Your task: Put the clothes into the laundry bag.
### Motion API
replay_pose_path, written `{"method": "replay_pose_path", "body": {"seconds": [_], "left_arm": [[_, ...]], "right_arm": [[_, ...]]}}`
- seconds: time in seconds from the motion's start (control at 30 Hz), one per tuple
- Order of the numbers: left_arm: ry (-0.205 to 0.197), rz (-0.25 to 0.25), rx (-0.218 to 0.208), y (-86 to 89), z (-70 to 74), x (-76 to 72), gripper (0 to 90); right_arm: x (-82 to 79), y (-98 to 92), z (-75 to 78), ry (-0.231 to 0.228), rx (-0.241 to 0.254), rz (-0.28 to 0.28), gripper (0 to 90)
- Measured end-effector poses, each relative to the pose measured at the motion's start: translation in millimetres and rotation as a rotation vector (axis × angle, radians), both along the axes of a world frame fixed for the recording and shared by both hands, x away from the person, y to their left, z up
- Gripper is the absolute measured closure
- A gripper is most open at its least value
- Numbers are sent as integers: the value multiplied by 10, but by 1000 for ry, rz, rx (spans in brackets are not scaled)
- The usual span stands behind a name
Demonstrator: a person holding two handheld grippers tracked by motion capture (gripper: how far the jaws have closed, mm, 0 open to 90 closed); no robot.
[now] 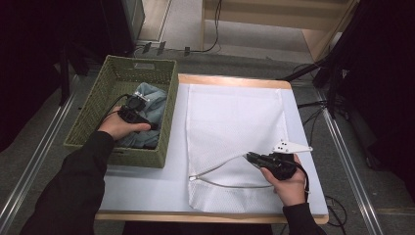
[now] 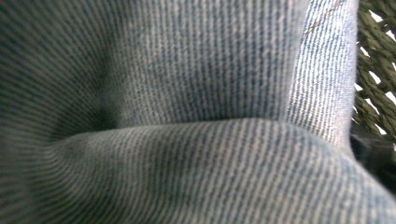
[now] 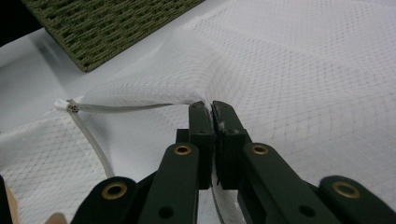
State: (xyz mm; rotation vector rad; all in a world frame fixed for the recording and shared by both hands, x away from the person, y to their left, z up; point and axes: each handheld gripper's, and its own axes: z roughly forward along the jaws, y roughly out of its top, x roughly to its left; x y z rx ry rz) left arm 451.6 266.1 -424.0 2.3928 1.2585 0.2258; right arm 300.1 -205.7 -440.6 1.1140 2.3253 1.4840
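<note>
1. Two big things share your desk (image 1: pixel 147 186): the white mesh laundry bag (image 1: pixel 235 122) lying flat across the middle of the high view, and the green woven basket (image 1: pixel 98 98) at the upper left.
2. Your bag has its mouth at the lower edge, where the white drawstring (image 1: pixel 220 183) loops out. It looks flat and empty, so nothing seems loaded yet.
3. Your denim garment (image 1: pixel 154 105), pale blue, sits crumpled inside the basket, well apart from the bag's mouth.
4. Your right gripper (image 1: pixel 252 157), at the lower right, has its fingers (image 3: pixel 201 123) pinched closed on the bag's rim, lifting the mesh hem beside the cord.
5. Your left gripper (image 1: pixel 134 100) is down in the basket on the denim. Cloth presses right up to its camera, so I cannot tell whether its fingers are gripping the fabric or standing apart.
6. My reading: the mouth is held, which is the one step done. Still left: a firm hold on the denim, lifting it clear of the basket, carrying it over, and feeding it into the bag.
</note>
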Motion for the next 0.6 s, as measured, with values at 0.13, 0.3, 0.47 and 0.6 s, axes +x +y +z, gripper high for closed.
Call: {"method": "replay_pose_path", "body": {"seconds": [0.13,0.3,0.47,0.6], "left_arm": [[28,30,-23,4,44,-2,453],[40,41,-35,27,82,7,570],[80,82,-95,75,188,40,644],[21,131,-187,235,344,14,662]], "right_arm": [[0,23,-9,4,-8,3,883],[-4,21,-7,4,-4,3,885],[3,7,-14,1,-5,8,898],[-3,-12,-8,3,0,25,900]]}}
